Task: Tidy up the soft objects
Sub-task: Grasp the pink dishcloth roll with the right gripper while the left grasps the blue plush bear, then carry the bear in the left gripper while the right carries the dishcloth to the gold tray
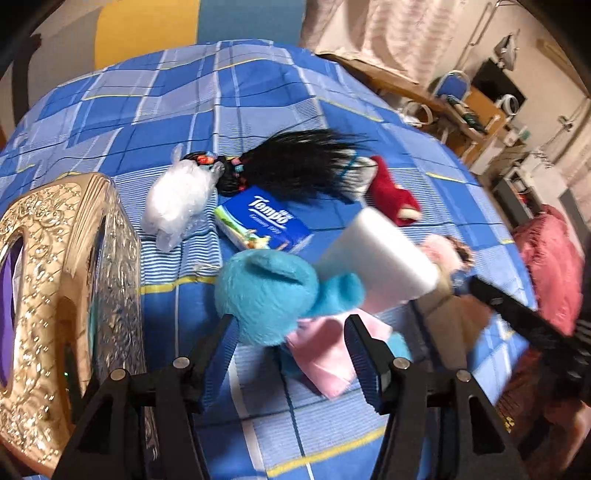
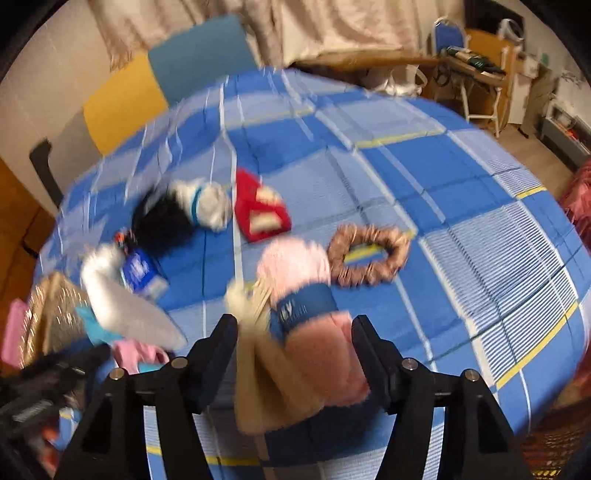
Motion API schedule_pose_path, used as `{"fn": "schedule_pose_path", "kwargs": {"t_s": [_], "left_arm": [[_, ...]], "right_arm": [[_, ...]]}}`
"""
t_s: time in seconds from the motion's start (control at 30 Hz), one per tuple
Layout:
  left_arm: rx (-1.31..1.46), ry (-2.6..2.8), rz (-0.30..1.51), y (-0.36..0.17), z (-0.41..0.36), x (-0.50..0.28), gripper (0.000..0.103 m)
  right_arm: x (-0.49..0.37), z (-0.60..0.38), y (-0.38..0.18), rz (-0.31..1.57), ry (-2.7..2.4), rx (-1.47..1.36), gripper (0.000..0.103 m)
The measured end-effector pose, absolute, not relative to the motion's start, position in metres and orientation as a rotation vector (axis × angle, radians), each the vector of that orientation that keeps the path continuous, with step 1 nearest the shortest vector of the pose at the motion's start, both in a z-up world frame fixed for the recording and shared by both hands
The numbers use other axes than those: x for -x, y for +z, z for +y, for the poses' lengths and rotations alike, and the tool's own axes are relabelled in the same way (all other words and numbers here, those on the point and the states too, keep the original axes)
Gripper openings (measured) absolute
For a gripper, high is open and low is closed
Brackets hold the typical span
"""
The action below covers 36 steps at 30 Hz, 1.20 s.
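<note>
My left gripper (image 1: 291, 332) is open, its tips on either side of a blue plush toy (image 1: 266, 295) that lies on a pink cloth (image 1: 332, 354) on the bed. A white roll (image 1: 380, 258) lies across the plush's far side. My right gripper (image 2: 291, 343) is shut on a pink fluffy bundle (image 2: 303, 266) with a blue band and a beige cloth (image 2: 266, 376); both fill the gap between its fingers, though the view is blurred. Further off lie a Tempo tissue pack (image 1: 266, 221), a white fluffy item in plastic (image 1: 173, 199), a black hairpiece (image 1: 295, 166) and a red plush (image 1: 391, 195).
An ornate gold box (image 1: 48, 295) stands at the left, close to my left gripper. A brown scrunchie (image 2: 369, 254) lies on the blue checked bedspread (image 2: 461, 206) to the right of the pink bundle. A desk and a blue chair (image 2: 448, 33) stand beyond the bed.
</note>
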State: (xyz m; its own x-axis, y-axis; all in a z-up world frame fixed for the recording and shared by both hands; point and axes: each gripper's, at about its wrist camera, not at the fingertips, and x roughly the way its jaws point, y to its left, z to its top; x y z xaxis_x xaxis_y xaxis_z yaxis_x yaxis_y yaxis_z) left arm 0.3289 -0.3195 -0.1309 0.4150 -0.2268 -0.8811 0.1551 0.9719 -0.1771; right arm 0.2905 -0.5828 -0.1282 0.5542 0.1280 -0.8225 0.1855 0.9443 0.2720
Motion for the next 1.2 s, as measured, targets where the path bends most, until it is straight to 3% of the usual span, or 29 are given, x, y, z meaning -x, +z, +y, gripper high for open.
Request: {"fn": "schedule_pose_path", "kwargs": {"t_s": [0.33,0.37,0.43,0.6,0.87,1.0,1.2], "left_arm": [[0.089,-0.316,1.044,-0.145,-0.324,-0.332,0.061],[0.134,-0.323,1.055,-0.147,-0.318,-0.332,0.062],[0.201,-0.332,1.073,-0.149,-0.31,-0.335,0.063],[0.323,-0.366,1.071,-0.145,-0.309,-0.335,0.063],[0.543,-0.378,1.214,-0.177,-0.311,-0.351,0.062],[0.496,-0.41,1.224,-0.174,-0.318,-0.346,0.036],[0.492,-0.438,1.175,-0.154,-0.31,-0.331,0.03]], "right_arm": [[-0.324,-0.556,-0.169,1.158,-0.112,-0.158,0.06],[-0.324,-0.553,-0.168,1.158,-0.119,-0.129,0.048],[-0.318,-0.558,-0.161,1.132,-0.11,-0.168,0.043],[-0.307,-0.574,-0.154,1.093,-0.117,-0.296,0.042],[-0.306,-0.573,-0.144,1.035,-0.095,-0.326,0.042],[-0.307,-0.573,-0.142,1.021,-0.096,-0.316,0.042],[-0.305,-0.574,-0.14,1.0,-0.1,-0.321,0.042]]}}
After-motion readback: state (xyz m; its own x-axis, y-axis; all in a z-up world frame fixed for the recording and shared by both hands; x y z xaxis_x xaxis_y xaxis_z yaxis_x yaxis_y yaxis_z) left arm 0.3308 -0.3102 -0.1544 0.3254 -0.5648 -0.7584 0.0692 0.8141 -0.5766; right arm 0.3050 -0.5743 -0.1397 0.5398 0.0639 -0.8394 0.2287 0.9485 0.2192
